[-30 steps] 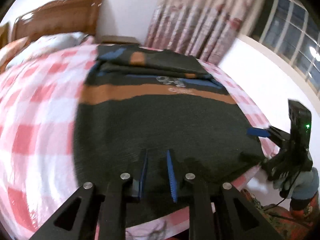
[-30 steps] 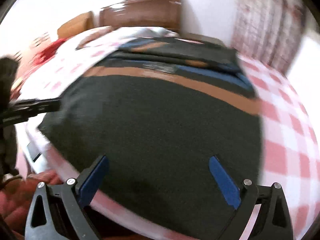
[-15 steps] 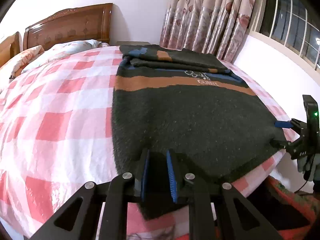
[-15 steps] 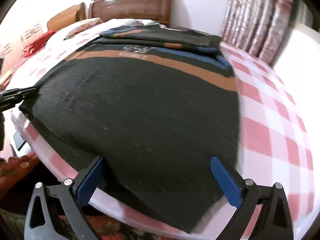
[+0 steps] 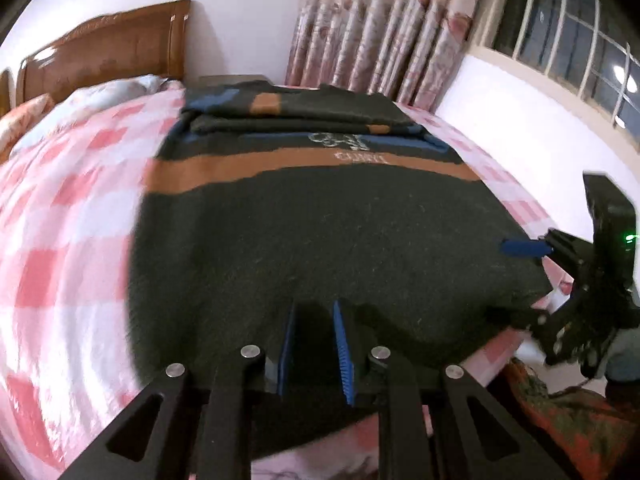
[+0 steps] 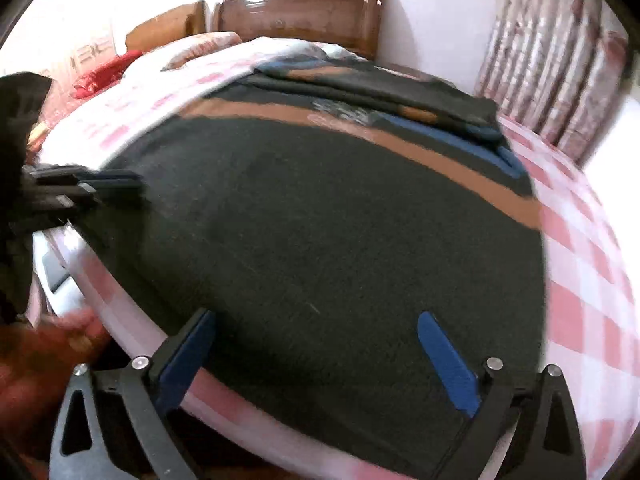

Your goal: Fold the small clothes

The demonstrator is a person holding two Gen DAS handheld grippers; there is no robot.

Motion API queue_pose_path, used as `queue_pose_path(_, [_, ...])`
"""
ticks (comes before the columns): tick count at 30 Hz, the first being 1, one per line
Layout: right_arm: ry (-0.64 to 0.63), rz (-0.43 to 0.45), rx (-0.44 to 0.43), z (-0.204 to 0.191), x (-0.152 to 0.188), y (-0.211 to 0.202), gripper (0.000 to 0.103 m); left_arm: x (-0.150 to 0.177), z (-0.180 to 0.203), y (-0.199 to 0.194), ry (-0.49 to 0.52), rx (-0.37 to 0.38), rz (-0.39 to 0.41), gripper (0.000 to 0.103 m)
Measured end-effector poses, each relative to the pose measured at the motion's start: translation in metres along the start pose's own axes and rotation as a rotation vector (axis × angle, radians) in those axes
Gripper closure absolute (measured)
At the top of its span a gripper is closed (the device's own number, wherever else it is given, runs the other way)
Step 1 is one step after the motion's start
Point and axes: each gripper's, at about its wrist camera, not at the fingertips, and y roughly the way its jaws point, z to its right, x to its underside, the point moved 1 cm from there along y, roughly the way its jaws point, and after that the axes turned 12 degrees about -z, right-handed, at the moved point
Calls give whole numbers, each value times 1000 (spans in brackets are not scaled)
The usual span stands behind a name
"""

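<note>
Your left gripper [image 5: 314, 344] pinches the dark green woolly sweater's [image 5: 320, 240] hem while your right gripper [image 6: 316, 344] gapes, so lifting now may skew the fold.

Both wrist views low, close over the sweater [image 5: 320, 232], facing the headboard [image 6: 300, 12]

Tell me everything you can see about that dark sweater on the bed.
The sweater looks like thick, fuzzy dark wool, with an orange band and a blue stripe across the chest and pale lettering between them. Its body lies flat on the pink checked bedsheet, the hem at the near edge of the bed; the top part and sleeves are folded back in layers toward the headboard. The left gripper is nearly closed at the hem, dark cloth between its fingers. The right gripper is wide open above the hem.
</note>
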Motion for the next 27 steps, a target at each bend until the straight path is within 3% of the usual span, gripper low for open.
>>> queue_pose_path(5, [78, -19, 34, 33, 25, -9, 0, 26, -33, -20, -86, 48, 17, 86])
queue_pose_path(9, [131, 16, 80, 54, 41, -32, 0, 38, -46, -40, -115, -36, 58, 85])
queue_pose_path(13, [288, 27, 84, 99, 60, -48, 0, 49, -84, -61, -244, 38, 140, 81])
queue_pose_path(15, [340, 13, 39, 110, 65, -44, 0, 49, -99, -59, -320, 75, 129, 80])
queue_pose_path(17, [352, -2, -19, 109, 67, -35, 0, 49, -106, -51, -364, 167, 110, 79])
queue_pose_path(20, [303, -6, 11, 94, 66, -27, 0, 47, -95, -41, -353, 232, 90, 74])
queue_pose_path(24, [296, 24, 4, 84, 57, -25, 0, 35, -72, -26, -299, 218, 71, 65])
queue_pose_path(27, [283, 32, 26, 76, 54, -22, 0, 28, -70, -23, -289, 209, 75, 63])
